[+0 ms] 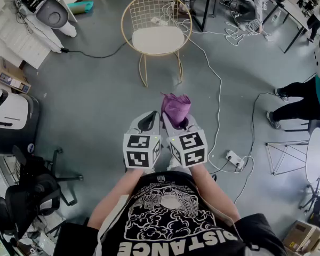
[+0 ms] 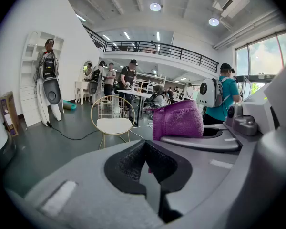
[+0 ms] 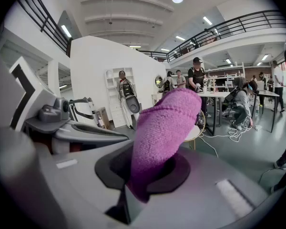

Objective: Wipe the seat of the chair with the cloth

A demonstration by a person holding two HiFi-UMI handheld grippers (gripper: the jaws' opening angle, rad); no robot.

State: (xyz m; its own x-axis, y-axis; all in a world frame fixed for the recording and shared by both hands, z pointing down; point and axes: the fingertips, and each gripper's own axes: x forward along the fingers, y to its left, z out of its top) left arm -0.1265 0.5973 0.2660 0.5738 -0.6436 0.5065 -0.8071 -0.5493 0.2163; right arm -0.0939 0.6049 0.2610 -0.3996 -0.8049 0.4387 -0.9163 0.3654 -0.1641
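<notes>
The chair (image 1: 157,23) has a gold wire frame and a white seat (image 1: 158,39); it stands on the grey floor some way ahead of me. Both grippers are held close to my body, side by side. My right gripper (image 1: 177,124) is shut on a purple cloth (image 1: 176,108), which sticks up out of its jaws (image 3: 159,132). My left gripper (image 1: 147,124) is shut with nothing in it (image 2: 148,168). In the left gripper view the chair (image 2: 112,123) stands far off and the cloth (image 2: 178,120) shows at the right. The cloth hides most of the chair in the right gripper view.
A white cable (image 1: 219,89) runs across the floor to a power strip (image 1: 235,158) at the right. A person's legs (image 1: 296,103) stand at the right. A black office chair (image 1: 32,192) is at lower left, a white robot body (image 1: 47,10) at top left, and tables behind the chair.
</notes>
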